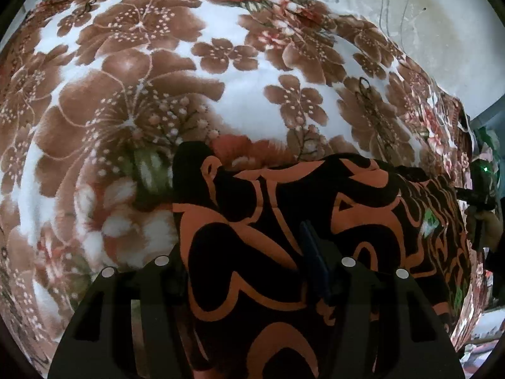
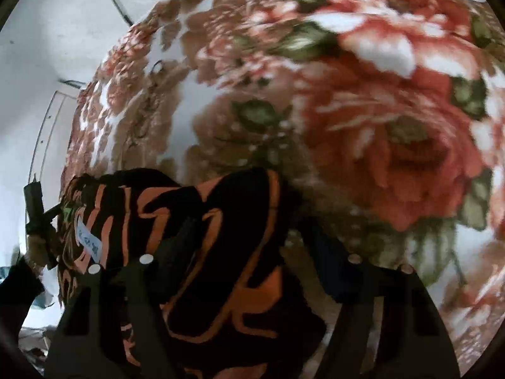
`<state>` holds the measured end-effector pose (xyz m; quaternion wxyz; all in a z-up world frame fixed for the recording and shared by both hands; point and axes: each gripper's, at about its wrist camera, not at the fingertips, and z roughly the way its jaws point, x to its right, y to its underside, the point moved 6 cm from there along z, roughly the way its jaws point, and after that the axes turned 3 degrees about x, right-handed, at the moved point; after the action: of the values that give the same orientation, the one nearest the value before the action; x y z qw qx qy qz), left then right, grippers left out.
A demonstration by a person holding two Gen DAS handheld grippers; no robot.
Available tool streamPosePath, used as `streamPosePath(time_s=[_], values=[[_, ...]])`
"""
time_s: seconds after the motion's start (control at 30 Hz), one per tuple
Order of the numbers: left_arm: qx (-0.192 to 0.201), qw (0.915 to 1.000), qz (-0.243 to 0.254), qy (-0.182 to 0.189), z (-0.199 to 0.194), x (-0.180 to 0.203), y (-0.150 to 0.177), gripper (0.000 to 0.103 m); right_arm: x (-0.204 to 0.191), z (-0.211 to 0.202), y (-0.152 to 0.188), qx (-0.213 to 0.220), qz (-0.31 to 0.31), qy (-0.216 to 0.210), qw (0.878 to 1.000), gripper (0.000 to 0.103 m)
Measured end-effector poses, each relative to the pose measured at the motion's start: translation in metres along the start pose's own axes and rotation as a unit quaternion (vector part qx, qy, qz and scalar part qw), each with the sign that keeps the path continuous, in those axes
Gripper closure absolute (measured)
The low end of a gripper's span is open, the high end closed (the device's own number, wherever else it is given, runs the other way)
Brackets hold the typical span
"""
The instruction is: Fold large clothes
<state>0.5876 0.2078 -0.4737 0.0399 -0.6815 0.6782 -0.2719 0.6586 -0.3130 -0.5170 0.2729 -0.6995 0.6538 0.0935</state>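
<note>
Where the garment [image 2: 202,252] spreads, white tag [image 2: 88,240] right-wrist only, floral blanket [image 1: 132,72]

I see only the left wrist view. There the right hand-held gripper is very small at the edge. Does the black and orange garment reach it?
Observer: Yes. In the right wrist view the garment lies across the gap between the fingers of the right hand-held gripper. I cannot tell whether it is clamped.
Operator: Is there any label on that side?
Observer: A white label with small print lies on the garment near its left end in that view.
Operator: What is beyond the fingers?
Observer: The garment ends there. Ahead is the floral blanket, with a large red rose and green leaves, somewhat blurred.
</note>
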Motion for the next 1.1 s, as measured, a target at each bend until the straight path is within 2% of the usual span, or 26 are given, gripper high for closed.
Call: streamPosePath(time_s=[0.1,0.17,0.23,0.3,0.33,0.37,0.43,0.5,0.57,0.63,0.67,0.73,0.77,0.83,0.93,1.03,1.1], values=[[-0.001,1.0,0.004,-0.001,0.001,0.0,0.0,0.046,0.001,0.002,0.002,-0.019,0.01,-0.019,1.0,0.031],[0.0,1.0,0.004,0.002,0.001,0.0,-0.001,0.046,-0.009,0.008,0.004,-0.029,-0.014,-0.047,0.998,0.051],[0.002,1.0,0.001,0.008,0.0,0.0,0.0,0.046,-0.013,0.011,0.004,-0.027,-0.011,-0.062,0.998,0.077],[0.006,0.9999,0.0,0.011,0.0,0.0,0.0,0.049,-0.015,0.012,0.003,-0.027,-0.002,-0.076,0.997,0.091],[0.014,0.9999,0.007,0.003,-0.003,0.001,-0.001,0.059,-0.019,0.006,0.001,-0.012,-0.01,-0.071,0.997,0.094],[0.021,0.9997,0.01,-0.001,-0.008,0.002,-0.003,0.074,-0.022,-0.001,0.0,0.0,-0.013,-0.068,0.998,0.095],[0.038,0.9993,0.001,0.004,-0.021,0.003,-0.007,0.094,-0.026,-0.022,-0.001,0.024,-0.012,-0.057,0.998,0.096],[0.05,0.9985,0.002,0.02,-0.038,0.01,-0.01,0.097,-0.033,-0.051,-0.001,0.047,-0.009,-0.064,0.997,0.096],[0.065,0.9971,0.016,0.035,-0.061,0.023,-0.013,0.098,-0.044,-0.088,-0.002,0.072,-0.016,-0.07,0.995,0.096],[0.089,0.9946,0.008,0.054,-0.084,0.027,-0.019,0.099,-0.051,-0.116,-0.002,0.085,-0.031,-0.061,0.994,0.096],[0.106,0.9921,0.001,0.067,-0.098,0.029,-0.024,0.099,-0.052,-0.124,-0.002,0.087,-0.041,-0.047,0.994,0.096],[0.114,0.9906,-0.008,0.075,-0.105,0.028,-0.028,0.099,-0.044,-0.123,-0.003,0.079,-0.05,-0.031,0.995,0.096],[0.107,0.9918,-0.012,0.068,-0.1,0.023,-0.028,0.099,-0.035,-0.113,-0.003,0.069,-0.05,-0.017,0.996,0.096],[0.067,0.9966,-0.018,0.044,-0.065,0.006,-0.02,0.098,-0.016,-0.083,-0.001,0.05,-0.041,-0.013,0.998,0.096],[0.017,0.9998,-0.001,0.012,-0.021,-0.002,-0.006,0.098,0.0,-0.043,0.003,0.035,-0.06,0.013,0.998,0.096],[0.014,0.9997,-0.014,0.013,0.002,-0.011,-0.002,0.096,0.006,-0.014,0.008,0.029,-0.07,0.028,0.997,0.095],[0.014,0.9998,-0.015,0.005,0.01,-0.015,-0.001,0.084,0.004,-0.006,0.012,0.035,-0.089,0.039,0.995,0.092]])
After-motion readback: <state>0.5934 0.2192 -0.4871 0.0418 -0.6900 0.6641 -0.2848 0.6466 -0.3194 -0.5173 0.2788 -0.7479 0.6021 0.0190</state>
